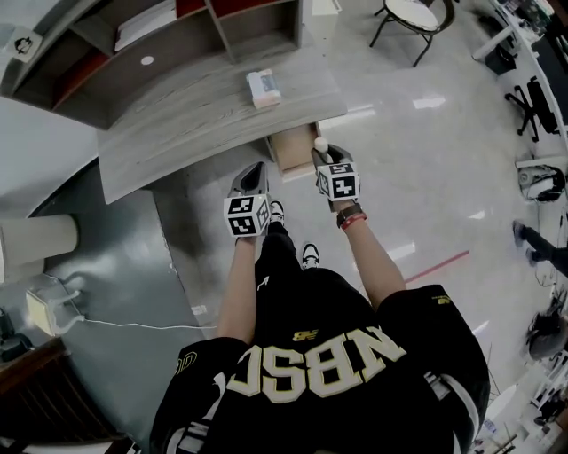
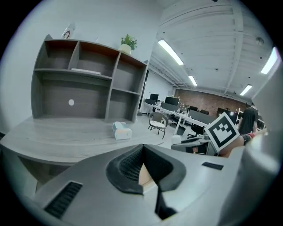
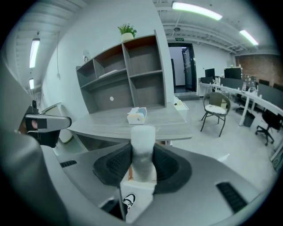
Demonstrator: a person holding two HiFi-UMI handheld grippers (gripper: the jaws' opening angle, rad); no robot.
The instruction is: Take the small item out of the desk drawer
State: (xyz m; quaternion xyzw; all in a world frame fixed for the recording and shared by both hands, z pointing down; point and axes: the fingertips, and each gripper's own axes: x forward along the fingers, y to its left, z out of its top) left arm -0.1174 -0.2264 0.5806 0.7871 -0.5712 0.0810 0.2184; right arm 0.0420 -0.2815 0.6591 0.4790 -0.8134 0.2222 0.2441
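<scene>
In the right gripper view a small white cylinder-shaped item [image 3: 143, 141] stands upright between the dark pads, and my right gripper [image 3: 142, 154] is shut on it. The head view shows the same white item [image 1: 321, 143] at the tips of the right gripper [image 1: 321, 152], just above the open wooden drawer [image 1: 291, 149] under the desk's front edge. My left gripper [image 1: 255, 168] hovers to the left of the drawer. Its pads meet at the tip with nothing between them in the left gripper view [image 2: 142, 148].
The grey desk [image 1: 204, 115] carries a tissue box [image 1: 264, 87] and a shelf unit [image 1: 160, 44] at its back. A chair [image 1: 413, 18] stands on the glossy floor beyond the desk's right end. The person's shoes are under the grippers.
</scene>
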